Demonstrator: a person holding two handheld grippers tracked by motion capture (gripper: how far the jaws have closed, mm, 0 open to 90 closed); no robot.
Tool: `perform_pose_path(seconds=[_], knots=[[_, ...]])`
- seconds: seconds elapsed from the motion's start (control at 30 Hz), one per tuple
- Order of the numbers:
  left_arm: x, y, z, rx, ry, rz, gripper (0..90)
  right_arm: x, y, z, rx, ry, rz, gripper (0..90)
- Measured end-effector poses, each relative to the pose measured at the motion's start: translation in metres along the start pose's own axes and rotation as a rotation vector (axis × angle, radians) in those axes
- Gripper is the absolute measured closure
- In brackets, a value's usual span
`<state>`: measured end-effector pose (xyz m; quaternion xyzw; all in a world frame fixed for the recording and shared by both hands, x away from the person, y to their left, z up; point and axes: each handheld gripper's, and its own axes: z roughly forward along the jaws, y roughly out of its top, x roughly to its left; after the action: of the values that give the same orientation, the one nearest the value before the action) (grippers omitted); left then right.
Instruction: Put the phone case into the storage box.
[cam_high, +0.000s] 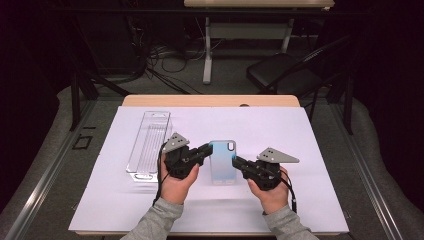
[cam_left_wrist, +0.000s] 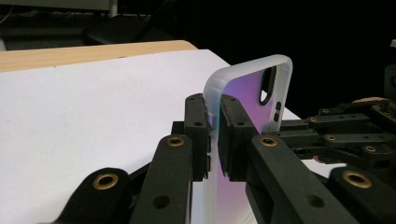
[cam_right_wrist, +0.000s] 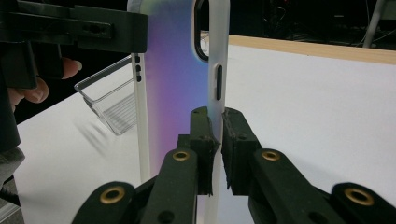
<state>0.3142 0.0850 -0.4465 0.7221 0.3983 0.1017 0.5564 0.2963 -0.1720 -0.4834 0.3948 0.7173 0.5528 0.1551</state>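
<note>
A translucent phone case (cam_high: 222, 161) with a shimmering blue-purple back is held just above the white sheet between my two grippers. My left gripper (cam_high: 207, 149) is shut on its left rim; in the left gripper view the pads (cam_left_wrist: 213, 109) pinch the frosted edge of the case (cam_left_wrist: 252, 93). From the other side, my right gripper (cam_high: 236, 161) is shut on the right rim. In the right gripper view its pads (cam_right_wrist: 215, 123) clamp the side wall of the case (cam_right_wrist: 173, 79) below the button slot. The camera cutout sits at the far end.
A clear plastic tray (cam_high: 149, 145) lies to the left of the left hand, and it shows again as the clear tray (cam_right_wrist: 112, 107) in the right gripper view. A white sheet (cam_high: 280, 130) covers the wooden table (cam_high: 210, 100). A dark chair (cam_high: 282, 70) stands beyond the table.
</note>
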Motion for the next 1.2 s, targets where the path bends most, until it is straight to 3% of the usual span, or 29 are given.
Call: perform_pose_path(seconds=[0.43,1.2], knots=[[0.0005,0.0,-0.0009,-0.006,-0.008,-0.014,83.8,-0.0001,0.0,0.0001,-0.003,0.007,0.001,83.6],[0.0014,0.0025,-0.0012,-0.021,-0.018,-0.003,84.1,-0.0011,0.0002,-0.0002,-0.016,0.021,0.013,82.8]])
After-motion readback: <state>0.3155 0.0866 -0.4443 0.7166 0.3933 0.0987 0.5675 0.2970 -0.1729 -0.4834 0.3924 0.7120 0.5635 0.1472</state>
